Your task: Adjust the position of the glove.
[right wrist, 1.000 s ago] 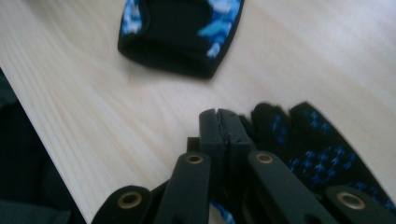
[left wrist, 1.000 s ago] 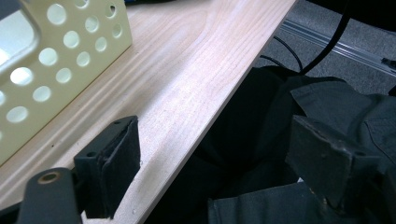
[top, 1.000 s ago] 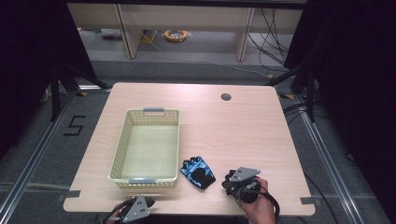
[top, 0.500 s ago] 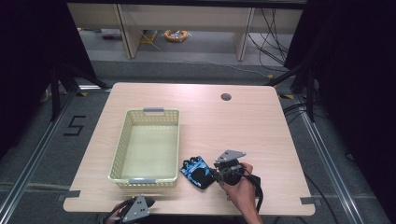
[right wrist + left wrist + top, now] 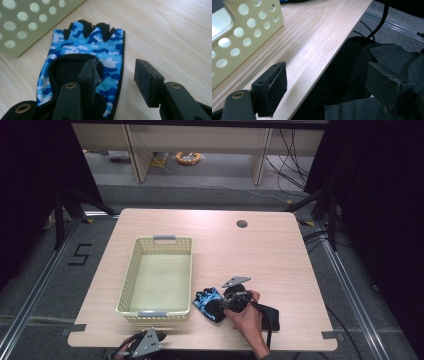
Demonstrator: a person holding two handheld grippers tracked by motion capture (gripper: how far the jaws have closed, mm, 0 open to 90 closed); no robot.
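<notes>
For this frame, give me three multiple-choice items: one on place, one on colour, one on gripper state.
1. Where does the glove lie?
A. in the basket
B. on the table right of the basket
C. on the floor

2. What colour is the glove's pattern?
A. blue
B. red
C. green

3. How does the right gripper stand?
A. shut on the glove
B. shut, empty
C. open

Key: 1 B, it lies on the table beside the basket; 2 A, blue camouflage with black trim; 3 C, its jaws stand apart over the glove's edge.
</notes>
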